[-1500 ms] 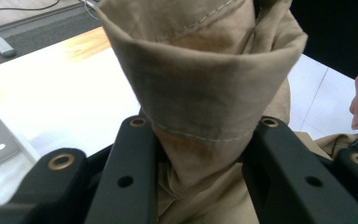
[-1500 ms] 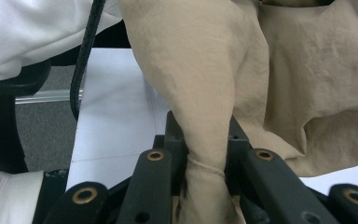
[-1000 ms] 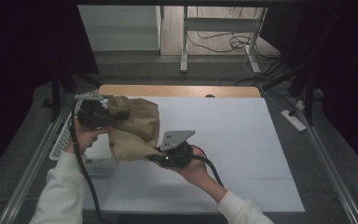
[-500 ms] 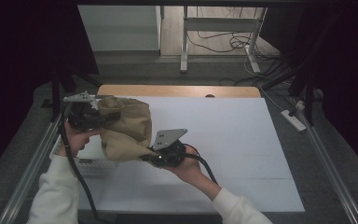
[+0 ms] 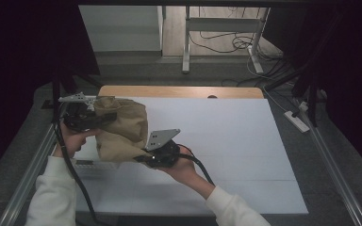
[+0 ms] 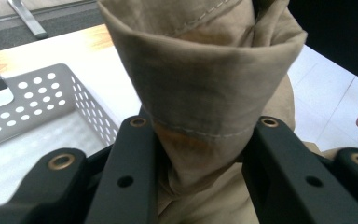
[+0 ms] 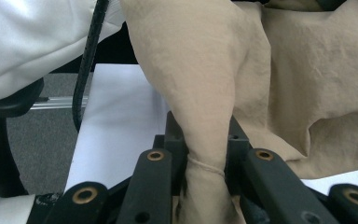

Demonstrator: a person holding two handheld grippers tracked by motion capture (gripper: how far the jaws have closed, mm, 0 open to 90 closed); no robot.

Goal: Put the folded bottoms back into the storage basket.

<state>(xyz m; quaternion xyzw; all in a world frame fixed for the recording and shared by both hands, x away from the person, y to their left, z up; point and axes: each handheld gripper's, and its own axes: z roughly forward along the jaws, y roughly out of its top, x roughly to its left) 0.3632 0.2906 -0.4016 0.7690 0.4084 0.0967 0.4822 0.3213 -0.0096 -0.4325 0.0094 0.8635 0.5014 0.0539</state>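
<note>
White sheeting covers the table (image 5: 226,141), with dark curtains around it and a grey floor beyond. At its left edge sits a white perforated plastic basket (image 6: 37,107). A crumpled tan cloth garment (image 5: 122,129) hangs bunched in the air between both grippers, over the table's left side and just beside the basket. The left gripper (image 5: 82,117) is clamped on a folded, stitched hem; the right gripper (image 5: 158,153) pinches a gathered corner lower down. The garment looks lifted and gathered already; what remains, judging by the layout, is lowering it into the basket and letting go.
</note>
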